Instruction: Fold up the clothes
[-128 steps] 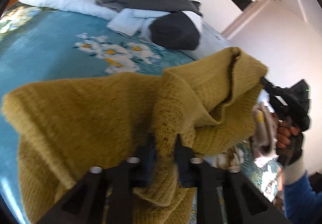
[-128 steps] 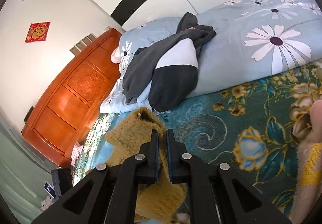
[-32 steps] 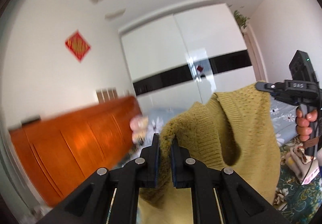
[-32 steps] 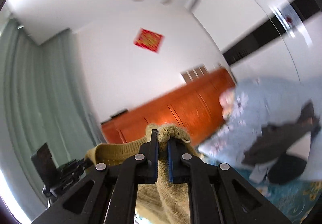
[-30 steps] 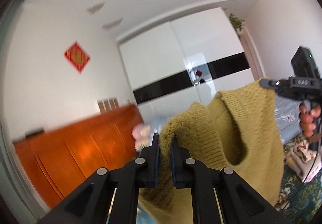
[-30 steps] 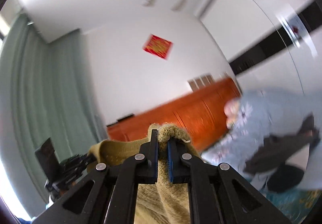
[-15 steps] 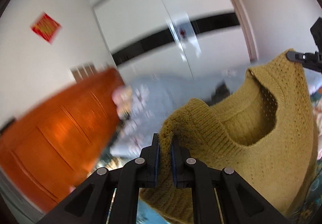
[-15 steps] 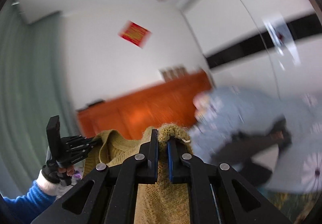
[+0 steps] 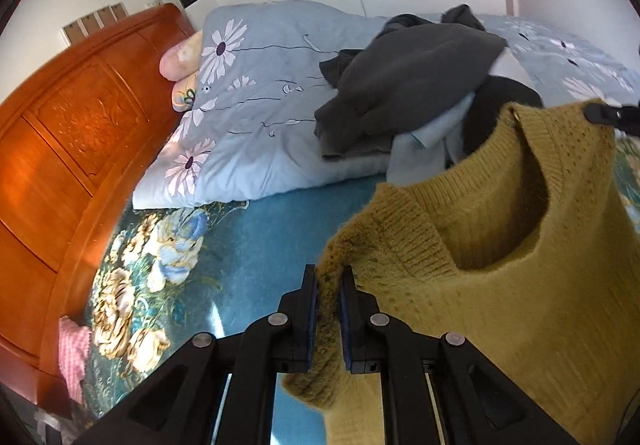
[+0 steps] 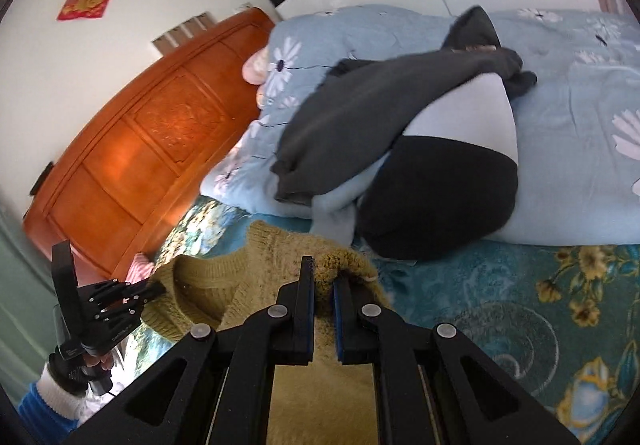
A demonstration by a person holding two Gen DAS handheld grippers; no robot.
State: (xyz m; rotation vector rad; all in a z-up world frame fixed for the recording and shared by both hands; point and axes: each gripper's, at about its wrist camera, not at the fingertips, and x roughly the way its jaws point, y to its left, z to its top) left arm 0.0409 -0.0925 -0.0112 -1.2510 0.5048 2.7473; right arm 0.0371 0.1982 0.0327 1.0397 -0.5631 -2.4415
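A mustard-yellow knit sweater (image 9: 520, 285) hangs spread between my two grippers above the bed, neckline open toward the left wrist camera. My left gripper (image 9: 328, 277) is shut on one shoulder of it. My right gripper (image 10: 323, 277) is shut on the other shoulder; the sweater (image 10: 224, 297) droops to the left in the right wrist view. The right gripper's tip (image 9: 608, 115) shows at the far right of the left wrist view, and the left gripper (image 10: 152, 291) shows at lower left of the right wrist view.
The bed has a teal floral cover (image 9: 256, 245) and a light blue floral duvet (image 9: 272, 93) bunched at the back. A pile of dark grey, black and pale blue clothes (image 10: 400, 149) lies on the duvet. An orange wooden headboard (image 9: 72, 149) stands at left.
Both grippers have tilted down from pointing at the wall and ceiling to pointing at the bed. The sweater has come down with them, still held spread by its shoulders.
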